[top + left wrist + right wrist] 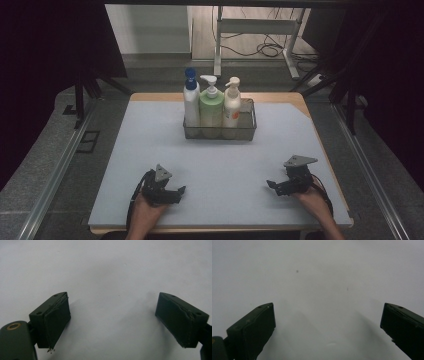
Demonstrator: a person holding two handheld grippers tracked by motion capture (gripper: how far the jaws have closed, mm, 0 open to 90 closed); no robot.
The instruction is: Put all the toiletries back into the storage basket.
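Both grippers are parked near the table's near edge, left gripper [176, 191] toward the near-left corner, right gripper [274, 185] toward the near-right, jaws spread wide and holding nothing, just bare table [150, 140] under them.

All the stuff sits in a wire basket [248, 131] near the middle of the far edge: a white bottle with a blue cap [191, 104], a green pump bottle [211, 106] and a white pump bottle [231, 104], upright and packed side by side. The basket's right end looks empty.

My worry: they're so tight that grabbing one could drag or tip its neighbour, or lift the light basket too. Pump heads look easy to snag.
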